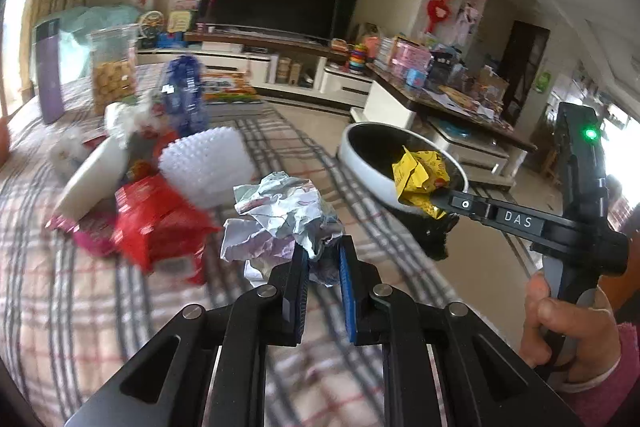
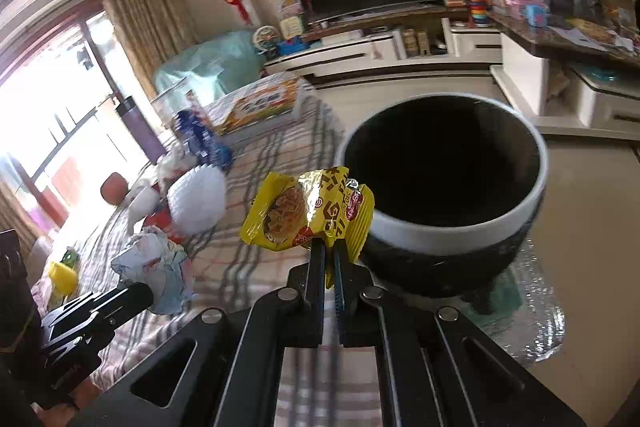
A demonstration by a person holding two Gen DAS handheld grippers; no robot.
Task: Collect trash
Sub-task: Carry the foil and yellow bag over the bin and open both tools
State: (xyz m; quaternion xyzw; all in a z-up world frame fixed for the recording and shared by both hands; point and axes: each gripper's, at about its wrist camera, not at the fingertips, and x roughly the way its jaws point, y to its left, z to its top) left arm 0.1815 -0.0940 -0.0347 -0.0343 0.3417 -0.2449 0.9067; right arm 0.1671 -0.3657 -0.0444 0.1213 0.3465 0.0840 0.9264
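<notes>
Yellow wrapper (image 2: 308, 215) pinched in our right gripper (image 2: 328, 247), held just beside the bin (image 2: 440, 235) rim, not yet dropped. Left gripper (image 1: 324, 259) clamps the crumpled foil (image 1: 280, 219) over the checked cloth (image 1: 80, 307). Bin interior reads dark; contents unclear. Red packet (image 1: 156, 223) and other litter remain.

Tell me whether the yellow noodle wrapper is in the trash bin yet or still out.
Still out. The yellow noodle wrapper is pinched in the right gripper, held beside the trash bin rim, not inside it.
</notes>
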